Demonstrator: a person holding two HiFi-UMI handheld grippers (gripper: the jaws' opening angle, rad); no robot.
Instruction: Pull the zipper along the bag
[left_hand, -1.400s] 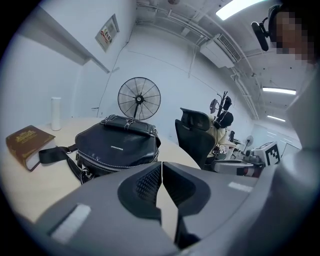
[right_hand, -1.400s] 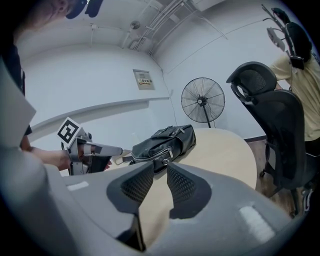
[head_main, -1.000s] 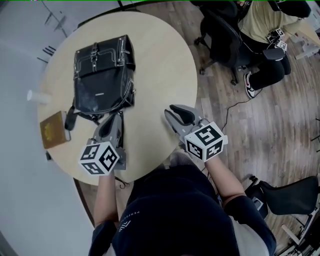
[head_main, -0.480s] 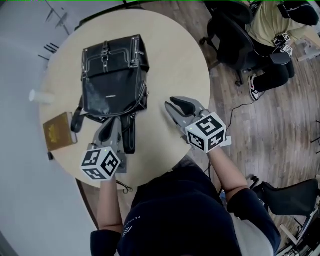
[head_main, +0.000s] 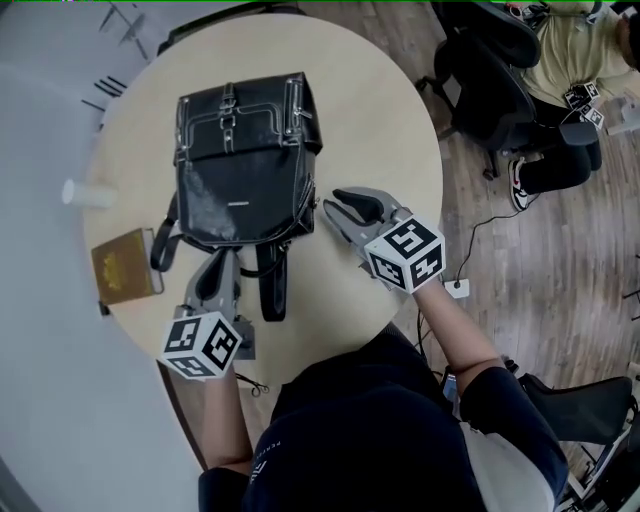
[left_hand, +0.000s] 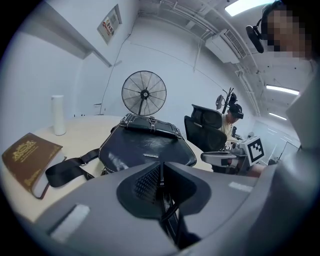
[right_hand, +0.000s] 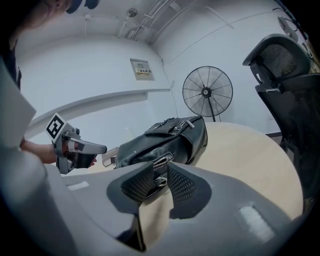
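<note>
My right gripper (head_main: 333, 204) closed in beside the bag (head_main: 245, 160), jaws wide. Zipper pull (right_hand: 159, 180) sat just ahead between them, ungripped. Left gripper (head_main: 217, 262) had its jaws shut, beside the strap (head_main: 268, 285). Pull not started.

Black leather bag (head_main: 245, 170) lies flat, flap up, on the round table (head_main: 385, 130).

One black bag (head_main: 245, 165), one round table (head_main: 380, 130) under bag, one brown book (head_main: 125, 265) and one white cylinder (head_main: 85, 193) left of bag, two grippers near bag, left gripper (head_main: 215, 265) and right gripper (head_main: 335, 207)
</note>
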